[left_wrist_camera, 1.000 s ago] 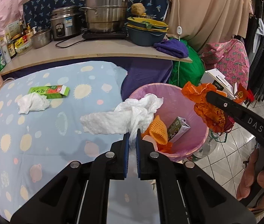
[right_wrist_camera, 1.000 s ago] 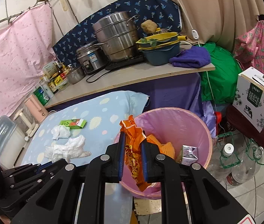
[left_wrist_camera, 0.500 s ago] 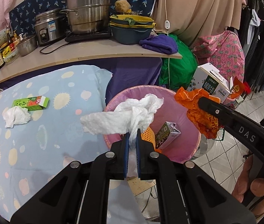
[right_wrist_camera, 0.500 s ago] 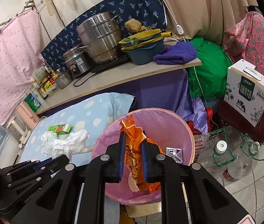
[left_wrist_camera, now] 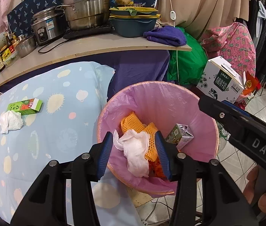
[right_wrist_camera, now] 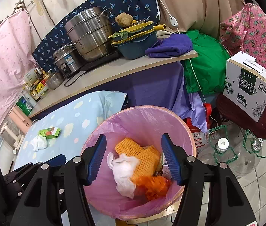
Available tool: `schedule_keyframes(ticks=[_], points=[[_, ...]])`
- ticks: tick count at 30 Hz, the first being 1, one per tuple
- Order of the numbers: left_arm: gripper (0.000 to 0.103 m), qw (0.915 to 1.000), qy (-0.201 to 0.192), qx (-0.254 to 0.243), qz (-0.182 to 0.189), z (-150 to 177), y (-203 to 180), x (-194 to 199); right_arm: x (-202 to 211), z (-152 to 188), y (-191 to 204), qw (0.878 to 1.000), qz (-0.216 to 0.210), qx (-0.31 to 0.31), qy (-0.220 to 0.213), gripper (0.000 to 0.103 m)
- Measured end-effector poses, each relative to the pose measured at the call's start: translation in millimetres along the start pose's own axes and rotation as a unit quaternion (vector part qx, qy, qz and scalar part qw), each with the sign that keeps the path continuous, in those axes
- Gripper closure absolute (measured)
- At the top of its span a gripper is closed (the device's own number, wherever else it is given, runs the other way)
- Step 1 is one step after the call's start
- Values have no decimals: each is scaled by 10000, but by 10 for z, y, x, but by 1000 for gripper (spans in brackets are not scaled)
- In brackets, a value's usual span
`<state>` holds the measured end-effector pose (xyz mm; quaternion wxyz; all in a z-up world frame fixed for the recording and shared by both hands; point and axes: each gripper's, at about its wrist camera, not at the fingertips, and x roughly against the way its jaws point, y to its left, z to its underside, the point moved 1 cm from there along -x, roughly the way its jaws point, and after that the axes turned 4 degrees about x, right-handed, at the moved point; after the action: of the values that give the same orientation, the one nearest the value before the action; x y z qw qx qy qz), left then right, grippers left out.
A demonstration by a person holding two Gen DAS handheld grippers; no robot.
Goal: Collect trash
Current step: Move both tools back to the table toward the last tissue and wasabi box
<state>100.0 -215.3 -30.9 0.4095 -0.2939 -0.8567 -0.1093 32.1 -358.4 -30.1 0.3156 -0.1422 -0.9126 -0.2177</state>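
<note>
The pink-lined trash bin [left_wrist_camera: 170,101] [right_wrist_camera: 151,118] stands beside the table. Inside lie a white tissue [left_wrist_camera: 135,151] [right_wrist_camera: 122,173], orange foam netting [left_wrist_camera: 131,121] [right_wrist_camera: 142,155], an orange wrapper [right_wrist_camera: 155,185] and a small carton [left_wrist_camera: 180,136]. My left gripper [left_wrist_camera: 135,154] is open and empty over the bin's near rim. My right gripper [right_wrist_camera: 134,160] is open and empty above the bin; its arm shows in the left wrist view [left_wrist_camera: 245,131]. On the blue spotted tablecloth [left_wrist_camera: 48,131] lie a crumpled tissue [left_wrist_camera: 9,121] [right_wrist_camera: 39,143] and a green box [left_wrist_camera: 25,107] [right_wrist_camera: 49,132].
A shelf [left_wrist_camera: 95,47] behind the table holds steel pots [left_wrist_camera: 87,9], a rice cooker [left_wrist_camera: 45,28], basins, a purple cloth [left_wrist_camera: 166,35] and bottles. A milk carton box [right_wrist_camera: 249,86], plastic bottles [right_wrist_camera: 221,152] and bags crowd the tiled floor right of the bin.
Both grippers opened. The white tissue dropped from the left gripper and the orange wrapper from the right gripper into the bin. Both grippers moved closer over the bin.
</note>
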Motion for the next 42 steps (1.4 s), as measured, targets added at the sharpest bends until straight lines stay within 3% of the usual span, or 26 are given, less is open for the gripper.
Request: schedule_keyframes(ticks=[21,33,38,42], points=[[59,9995,-43,296,-141,95,254,186,73,71,236,9997,-128,168,81,44],[54,9966,-128,752,-312,188,780,327,-58,130,779,9974,-371,572,239,44],[53,9936,-102,1028,-461,265,1135,356,-177,163,1087,9950,-506,788,358,44],[46,9892,-126,1316,-632,307,1494,386,-288,180,1361,9920,-634,991,459,44]])
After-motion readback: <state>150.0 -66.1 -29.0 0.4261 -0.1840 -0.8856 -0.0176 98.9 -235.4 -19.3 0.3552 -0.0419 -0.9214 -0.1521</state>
